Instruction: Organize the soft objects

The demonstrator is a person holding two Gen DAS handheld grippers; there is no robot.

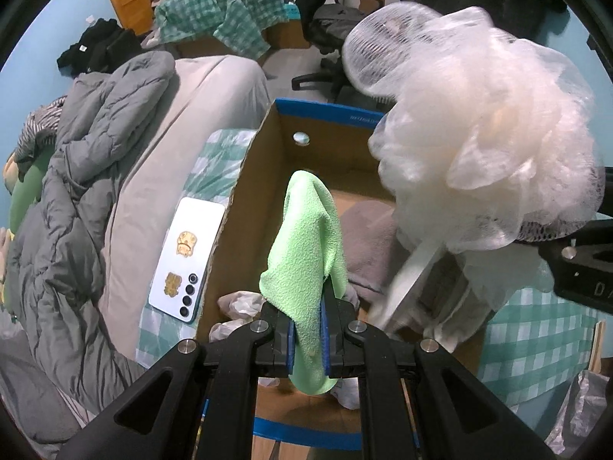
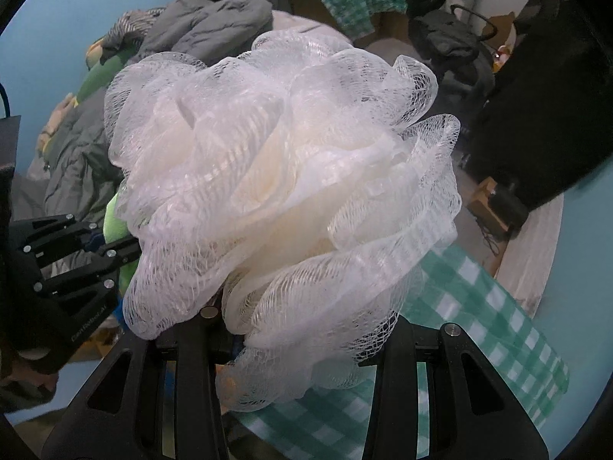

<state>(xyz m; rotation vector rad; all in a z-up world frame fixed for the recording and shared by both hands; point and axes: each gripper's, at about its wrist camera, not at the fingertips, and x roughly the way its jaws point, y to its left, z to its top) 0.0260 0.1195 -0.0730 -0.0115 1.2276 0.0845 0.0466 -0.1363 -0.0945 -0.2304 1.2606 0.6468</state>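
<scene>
My left gripper (image 1: 308, 339) is shut on a light green cloth (image 1: 306, 253) and holds it upright above an open cardboard box (image 1: 245, 176). A grey cloth (image 1: 367, 241) and crumpled white pieces (image 1: 241, 303) lie inside the box. My right gripper (image 2: 302, 349) is shut on a white mesh bath loofah (image 2: 283, 191), which fills its view and hides its fingertips. In the left wrist view the loofah (image 1: 486, 145) hangs over the box's right side. The left gripper (image 2: 92, 245) shows at the left of the right wrist view.
The box stands on a green checked cloth (image 1: 536, 337). A white phone (image 1: 184, 260) lies face down just left of the box. A grey duvet (image 1: 76, 191) is heaped on the bed at left. An office chair (image 1: 329, 34) stands behind.
</scene>
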